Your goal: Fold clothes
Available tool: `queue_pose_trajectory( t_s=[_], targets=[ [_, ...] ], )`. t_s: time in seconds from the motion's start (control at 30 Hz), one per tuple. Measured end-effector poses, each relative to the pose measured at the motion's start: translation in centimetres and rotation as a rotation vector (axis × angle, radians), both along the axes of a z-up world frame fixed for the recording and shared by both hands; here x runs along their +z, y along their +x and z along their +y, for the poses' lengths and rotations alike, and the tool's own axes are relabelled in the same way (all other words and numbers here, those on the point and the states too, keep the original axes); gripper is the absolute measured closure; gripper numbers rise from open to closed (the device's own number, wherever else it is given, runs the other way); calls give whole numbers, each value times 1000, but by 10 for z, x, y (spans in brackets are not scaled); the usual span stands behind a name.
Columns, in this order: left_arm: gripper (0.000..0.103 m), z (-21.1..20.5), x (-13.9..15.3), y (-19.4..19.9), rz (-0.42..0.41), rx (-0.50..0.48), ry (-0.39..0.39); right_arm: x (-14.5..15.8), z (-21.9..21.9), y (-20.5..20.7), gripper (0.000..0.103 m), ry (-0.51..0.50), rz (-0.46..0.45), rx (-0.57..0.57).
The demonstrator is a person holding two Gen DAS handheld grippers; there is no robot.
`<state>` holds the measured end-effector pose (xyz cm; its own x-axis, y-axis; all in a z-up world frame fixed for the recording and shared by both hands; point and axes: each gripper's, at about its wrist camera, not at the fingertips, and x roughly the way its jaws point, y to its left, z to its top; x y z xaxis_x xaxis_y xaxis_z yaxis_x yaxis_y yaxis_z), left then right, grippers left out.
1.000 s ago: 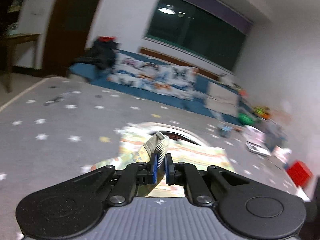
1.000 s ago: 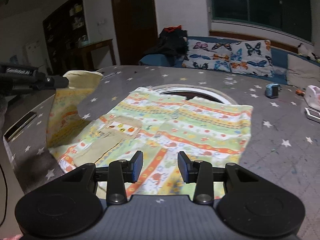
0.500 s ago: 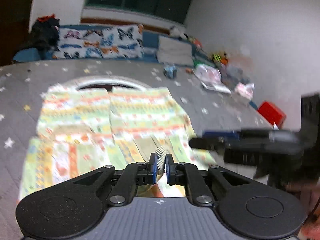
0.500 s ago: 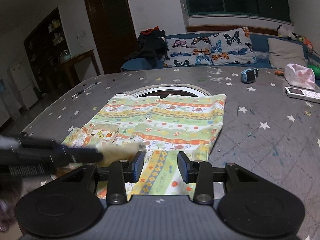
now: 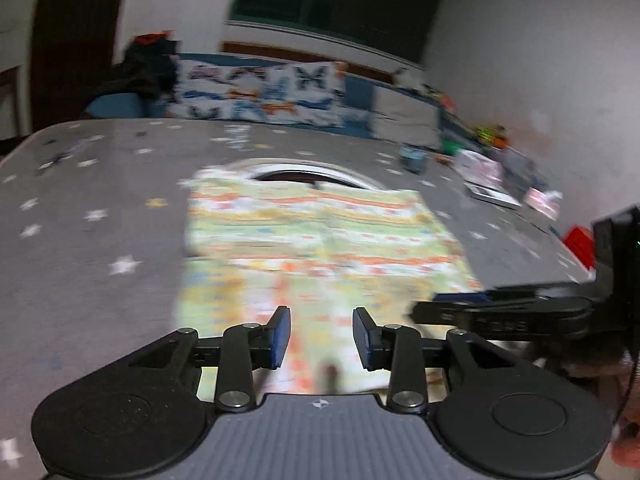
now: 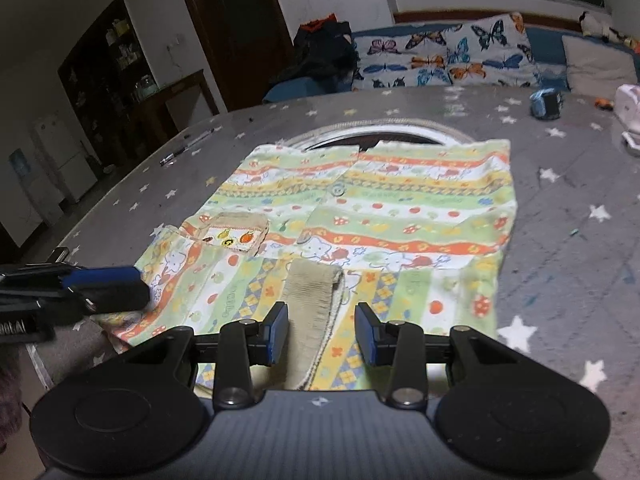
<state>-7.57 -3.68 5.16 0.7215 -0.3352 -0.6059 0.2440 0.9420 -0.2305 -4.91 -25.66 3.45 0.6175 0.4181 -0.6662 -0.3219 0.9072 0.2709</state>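
- Your left gripper (image 5: 322,336) is released: its jaws have just been opening, the gap between the blue pads is clear, nothing pinched. It hangs over the near part of the shirt (image 6: 360,216).
- Left wrist view is motion-blurred, so fabric detail there is unreadable.
- Your right gripper (image 6: 322,334) is also released: jaws have just been closing a little, still apart. The beige cuff (image 6: 312,292) of the folded-in sleeve lies on the shirt in the gap; the pads do not press on it.
- The shirt lies flat on the grey star-print desk (image 6: 560,280), near the near edge, roughly centred. Its collar end points to the far edge and overlaps a round white-rimmed opening (image 6: 372,132) in the desk top.
- Chest pocket (image 6: 236,232) faces up, on the left half of the shirt in the right wrist view.
- Left gripper enters the right wrist view from the left, fingertips just beside the shirt's near left corner; whether they touch it, cannot tell.
- A pen (image 6: 188,146) lies towards the far left corner, well apart from the shirt.
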Motion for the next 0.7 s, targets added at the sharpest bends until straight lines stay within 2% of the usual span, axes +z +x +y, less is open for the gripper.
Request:
queue_pose_trajectory(
  t_s=[0.13, 0.23, 0.4, 0.57, 0.7],
  targets=[
    [66, 32, -3, 1, 20, 97, 1, -2, 8, 2, 80, -18, -4, 12],
    [64, 44, -5, 3, 29, 138, -4, -2, 13, 1, 96, -38, -17, 17],
    [63, 55, -7, 4, 36, 169, 4, 15, 17, -9, 97, -61, -92, 9],
    [60, 53, -9, 5, 36, 163, 20, 51, 11, -28, 97, -69, -196, -10],
    [59, 50, -13, 8, 45, 155, 36, 64, 0, -36, 97, -79, -215, -53]
  ],
)
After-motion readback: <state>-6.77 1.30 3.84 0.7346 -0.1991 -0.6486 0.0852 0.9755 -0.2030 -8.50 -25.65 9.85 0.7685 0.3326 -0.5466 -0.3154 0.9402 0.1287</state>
